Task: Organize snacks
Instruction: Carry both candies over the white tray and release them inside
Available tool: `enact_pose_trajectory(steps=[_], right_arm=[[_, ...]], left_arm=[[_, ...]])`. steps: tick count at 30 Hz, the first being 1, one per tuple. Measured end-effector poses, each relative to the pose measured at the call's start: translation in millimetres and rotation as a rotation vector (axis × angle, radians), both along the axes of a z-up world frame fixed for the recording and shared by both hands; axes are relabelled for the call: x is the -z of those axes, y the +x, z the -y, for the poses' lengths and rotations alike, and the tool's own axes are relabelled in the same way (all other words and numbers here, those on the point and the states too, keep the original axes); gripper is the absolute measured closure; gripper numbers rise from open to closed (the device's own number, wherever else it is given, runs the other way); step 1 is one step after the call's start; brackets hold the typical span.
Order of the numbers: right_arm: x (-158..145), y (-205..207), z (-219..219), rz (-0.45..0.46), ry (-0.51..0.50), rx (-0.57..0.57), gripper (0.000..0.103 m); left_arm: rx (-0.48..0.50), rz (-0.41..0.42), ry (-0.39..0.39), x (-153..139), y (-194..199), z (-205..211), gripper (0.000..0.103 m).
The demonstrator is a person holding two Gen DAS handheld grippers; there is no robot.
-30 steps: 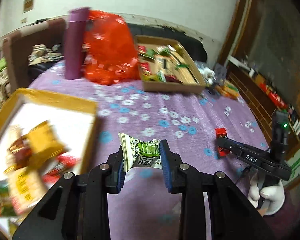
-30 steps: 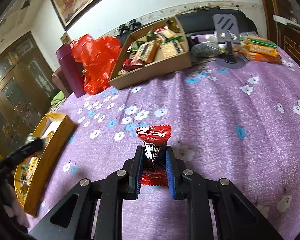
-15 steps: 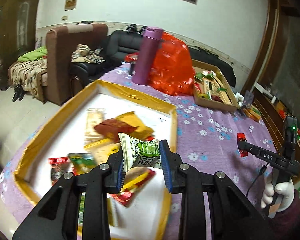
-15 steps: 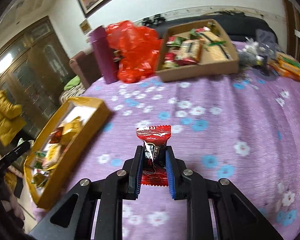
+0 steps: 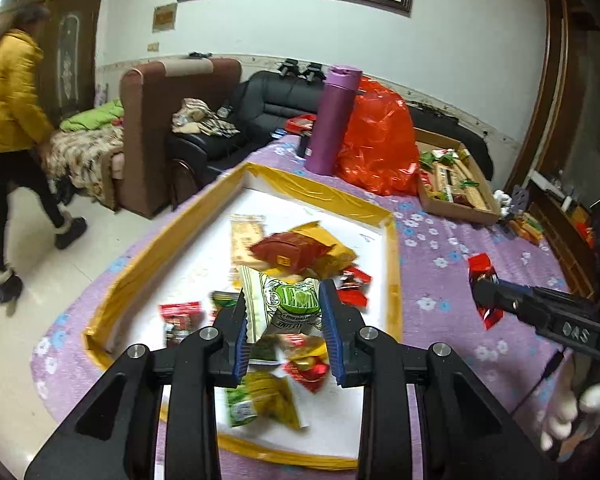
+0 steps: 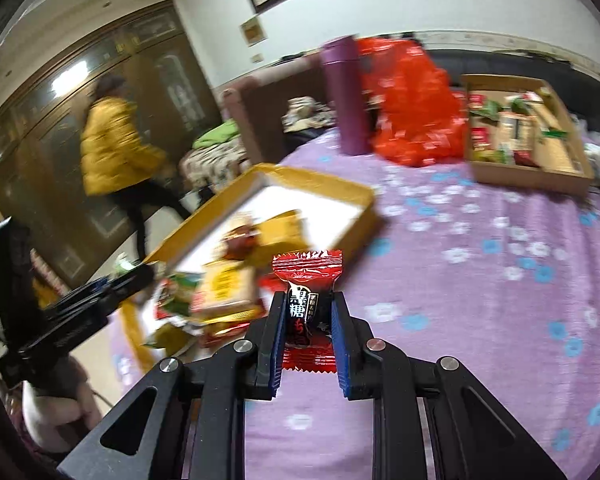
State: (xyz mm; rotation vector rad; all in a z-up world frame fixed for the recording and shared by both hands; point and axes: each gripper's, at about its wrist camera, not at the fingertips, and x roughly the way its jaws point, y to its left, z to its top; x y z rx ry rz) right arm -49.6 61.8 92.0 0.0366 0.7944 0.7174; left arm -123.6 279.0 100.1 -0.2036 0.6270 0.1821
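A: While over the yellow-rimmed tray (image 5: 316,192), left hand-held gripper (image 5: 284,320) is clamped on a crinkly green-white packet (image 5: 288,304).

B: Right hand-held gripper (image 6: 306,320) grips a glossy red candy (image 6: 306,280) beside the tray's edge, above open purple desk (image 6: 480,280). Left view alone shows its white glove (image 5: 580,408).

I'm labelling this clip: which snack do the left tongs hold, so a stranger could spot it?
Find the yellow-edged tray on the purple flowered tablecloth. Over its snack pile, the left tongs grip a white packet, the only one with a round green logo.
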Motion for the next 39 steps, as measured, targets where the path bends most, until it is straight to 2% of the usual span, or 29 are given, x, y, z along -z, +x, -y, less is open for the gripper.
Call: enact_pose_trajectory(steps=[5,13,26,39], right_arm=[[7,-18,-40,-0.015,-0.019,-0.084,0.082],[18,-30,-77,-0.032,-0.067,-0.135,0.082],[20,-36,-113,-0.019,-0.108,-0.175,0.082],[25,-26,-117,-0.032,-0.115,-0.167,0.082]], left_arm=[[-0.042,0.005,0.066,-1,-8,-9,0.075],[-0.09,-0.008,0.13,3,-11,-21,0.074],[-0.131,-0.034,0.152,10,-13,-40,0.074],[-0.135,-0.046,0.16,11,-8,-46,0.074]])
